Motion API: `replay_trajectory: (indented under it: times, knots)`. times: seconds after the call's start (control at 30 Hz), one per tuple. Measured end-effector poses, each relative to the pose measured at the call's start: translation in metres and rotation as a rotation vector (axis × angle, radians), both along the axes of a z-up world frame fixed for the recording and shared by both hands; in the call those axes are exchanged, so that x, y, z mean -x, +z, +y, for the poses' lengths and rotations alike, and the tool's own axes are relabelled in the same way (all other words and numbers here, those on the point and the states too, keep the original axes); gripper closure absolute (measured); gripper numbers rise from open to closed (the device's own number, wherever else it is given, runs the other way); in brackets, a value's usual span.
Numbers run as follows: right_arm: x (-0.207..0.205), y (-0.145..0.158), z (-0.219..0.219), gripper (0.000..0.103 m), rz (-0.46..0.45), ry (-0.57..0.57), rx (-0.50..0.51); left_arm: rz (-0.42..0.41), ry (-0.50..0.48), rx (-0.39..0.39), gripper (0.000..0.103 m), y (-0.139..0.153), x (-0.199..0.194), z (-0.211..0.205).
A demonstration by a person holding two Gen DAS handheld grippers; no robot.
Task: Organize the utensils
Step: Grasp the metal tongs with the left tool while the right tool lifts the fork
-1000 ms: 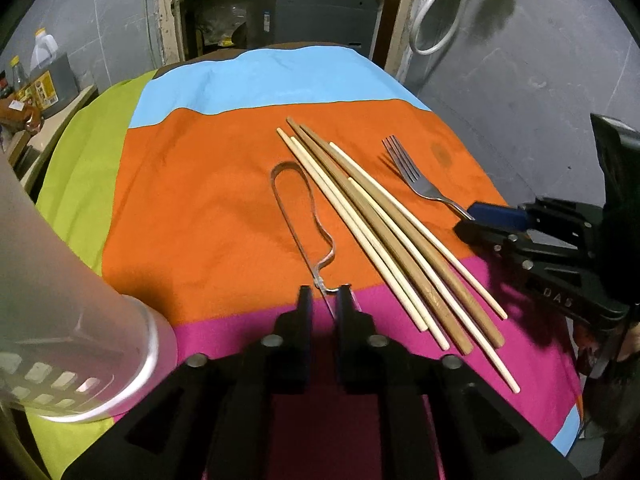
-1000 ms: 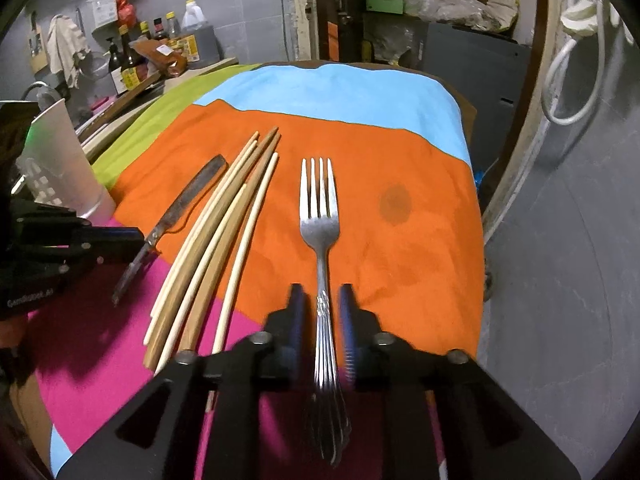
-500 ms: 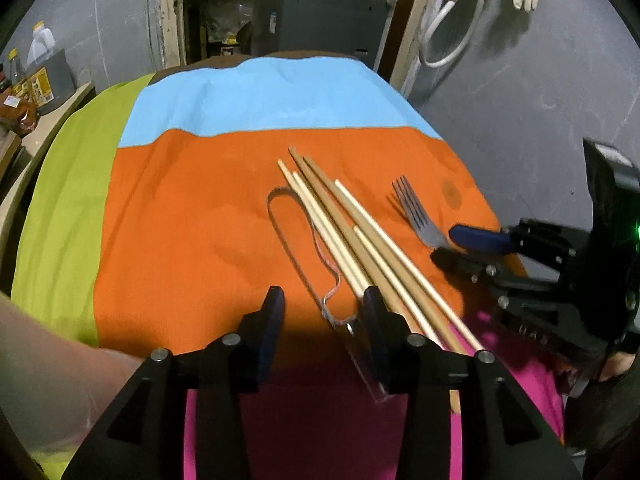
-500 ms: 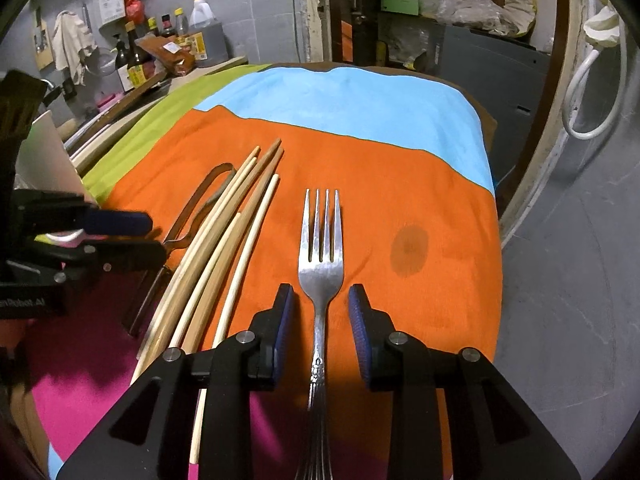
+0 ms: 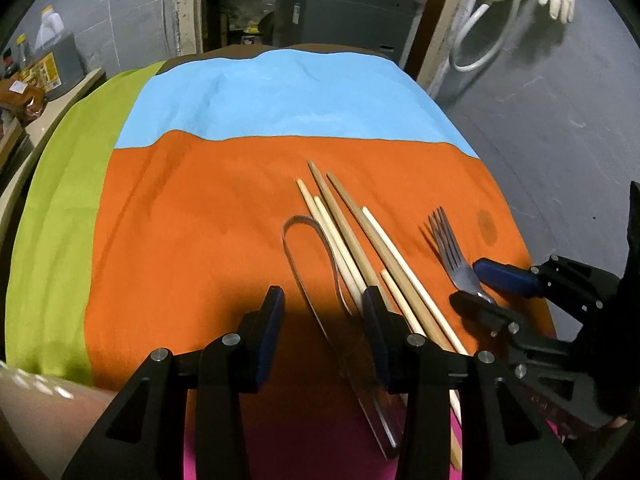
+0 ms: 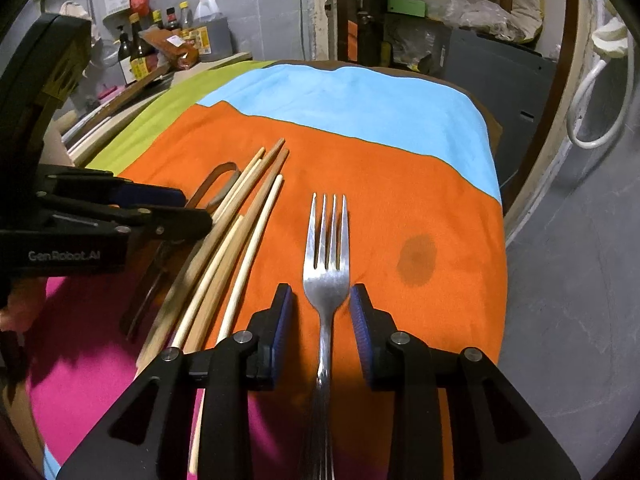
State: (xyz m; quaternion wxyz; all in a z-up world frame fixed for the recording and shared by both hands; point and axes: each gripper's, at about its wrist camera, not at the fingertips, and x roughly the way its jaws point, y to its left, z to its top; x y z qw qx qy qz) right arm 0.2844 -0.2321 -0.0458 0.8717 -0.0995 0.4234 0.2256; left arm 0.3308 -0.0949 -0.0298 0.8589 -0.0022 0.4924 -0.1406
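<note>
Left wrist view: the left hand-held gripper (image 5: 322, 308) hangs over the tabletop (image 5: 192, 220), which is covered by a cloth in blue, orange, green and pink blocks. Its jaws stand apart and have just been opening. A clear-handled tool with a looped metal band (image 5: 310, 248) lies on the cloth between them, its handle running under the gripper; neither pad presses on it. Taking the fork (image 5: 454, 260) as landmark: a bundle of wooden chopsticks (image 5: 360, 248) lies just left of the fork, side by side and slanting the same way, and the looped tool lies just beyond the chopsticks, its band touching the nearest pale one. A dark round stain (image 5: 486, 228) marks the orange cloth just right of the fork's tines. The right hand-held gripper (image 5: 476, 284) reaches in from the right with its tips on either side of the fork's neck.

From the right wrist view, the right hand-held gripper (image 6: 322, 316) straddles the fork (image 6: 326, 276), which lies flat on the cloth with tines pointing away. Its jaws have just been opening and stand clear of the metal on both sides, gripping nothing. The left hand-held gripper (image 6: 176, 210) sits left of the fork, over the chopsticks (image 6: 240, 236). Bottles (image 6: 136, 56) stand on a counter well beyond the fork, to its left.
</note>
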Motion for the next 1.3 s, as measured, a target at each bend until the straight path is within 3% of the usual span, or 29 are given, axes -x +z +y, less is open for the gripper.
replay_trajectory:
  times: [0.07, 0.2, 0.3, 0.37, 0.43, 0.53, 0.93, 1.17, 1.3]
  knots:
    - [-0.006, -0.001, 0.003, 0.065, 0.011, 0.000, -0.014, 0.008, -0.003, -0.005, 0.067, 0.000, -0.004, -0.003]
    - [-0.015, -0.001, 0.005, 0.064, 0.021, -0.003, -0.037, 0.008, -0.023, -0.020, 0.069, 0.000, -0.005, -0.004]
    - [-0.014, -0.002, 0.003, 0.068, 0.016, -0.010, -0.048, 0.006, -0.032, -0.007, 0.078, -0.001, -0.001, 0.000]
    - [-0.014, -0.001, 0.001, 0.077, 0.017, -0.017, -0.054, 0.007, -0.033, -0.004, 0.080, -0.001, 0.002, 0.003]
    - [-0.015, -0.001, -0.005, 0.079, 0.030, -0.022, -0.084, 0.004, -0.037, -0.004, 0.081, -0.001, 0.006, 0.004]
    - [-0.013, -0.001, -0.011, 0.080, 0.038, -0.027, -0.109, -0.005, -0.041, -0.007, 0.081, -0.002, 0.013, 0.003]
    - [0.003, 0.000, -0.011, 0.080, 0.020, -0.022, -0.053, -0.011, -0.114, -0.107, 0.082, -0.002, 0.046, -0.001]
    - [-0.007, -0.001, -0.001, 0.065, 0.014, -0.016, -0.019, 0.032, -0.110, -0.156, 0.075, -0.009, 0.029, -0.005]
    - [-0.008, -0.003, 0.001, 0.068, 0.004, -0.021, -0.026, 0.024, -0.117, -0.168, 0.077, -0.010, 0.028, -0.005]
